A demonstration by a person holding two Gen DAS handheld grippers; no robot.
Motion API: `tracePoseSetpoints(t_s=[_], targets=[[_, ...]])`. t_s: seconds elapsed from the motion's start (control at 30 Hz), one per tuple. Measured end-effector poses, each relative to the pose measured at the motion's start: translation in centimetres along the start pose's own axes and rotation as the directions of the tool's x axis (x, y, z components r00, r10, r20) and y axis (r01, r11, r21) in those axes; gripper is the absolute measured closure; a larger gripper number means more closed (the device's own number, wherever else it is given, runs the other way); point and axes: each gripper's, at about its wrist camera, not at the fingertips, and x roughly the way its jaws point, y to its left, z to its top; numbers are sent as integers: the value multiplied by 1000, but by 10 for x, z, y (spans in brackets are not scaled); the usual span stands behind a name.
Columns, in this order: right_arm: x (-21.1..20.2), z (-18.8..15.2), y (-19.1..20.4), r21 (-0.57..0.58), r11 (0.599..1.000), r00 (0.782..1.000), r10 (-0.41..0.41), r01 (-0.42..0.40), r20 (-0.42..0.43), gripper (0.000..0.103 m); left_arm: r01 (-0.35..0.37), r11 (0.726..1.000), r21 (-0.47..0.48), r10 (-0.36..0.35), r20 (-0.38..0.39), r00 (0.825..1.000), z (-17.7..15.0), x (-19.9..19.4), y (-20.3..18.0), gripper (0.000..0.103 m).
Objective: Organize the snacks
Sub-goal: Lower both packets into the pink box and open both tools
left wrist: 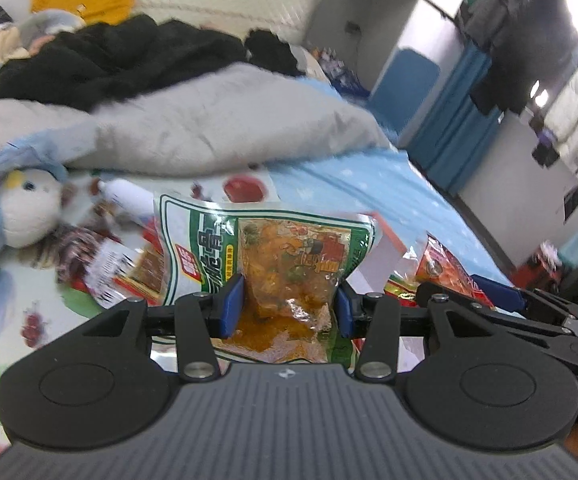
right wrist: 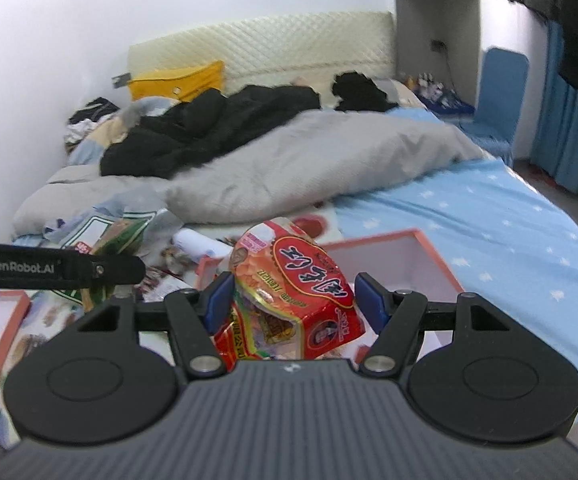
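Note:
My left gripper (left wrist: 287, 304) is shut on a green and white snack packet (left wrist: 265, 256) with orange food inside, held above the bed. My right gripper (right wrist: 293, 300) is shut on a red snack packet (right wrist: 297, 292), held above a pink-rimmed white box (right wrist: 429, 264). The right gripper and its red packet (left wrist: 449, 272) also show at the right of the left wrist view. The left gripper's arm (right wrist: 49, 270) and its green packet (right wrist: 117, 236) show at the left of the right wrist view. More snack packets (left wrist: 121, 268) lie on the fruit-print mat.
A white plush toy (left wrist: 17, 216) lies at the left. A white bottle (left wrist: 129, 196) lies on the mat. A grey duvet (right wrist: 309, 160) and black clothes (right wrist: 209, 128) cover the bed behind. A second pink-rimmed box (right wrist: 5, 320) sits at the left. The blue sheet (right wrist: 509, 232) runs to the right.

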Motion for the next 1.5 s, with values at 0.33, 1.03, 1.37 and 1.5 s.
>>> tracePoseSetpoints(t_s=[0.33,1.03,1.37,1.5], targets=[[43,-30,-49,25,998,993,-54,57,-108,34,-6,999,47,13,-158,987,-8,94,-28,51],[84,-59,-88,116,992,973,-29,56,-227,14,-28,997,71,47,-283,958,-20,154,-36,25],[56,-41,-73,123,991,986,-25,46,-166,14,-21,997,73,35,-193,981,0,100,-32,20],[35,-28,-59,101,994,992,-40,52,-117,13,-48,994,98,61,-130,990,8,69,-30,18]])
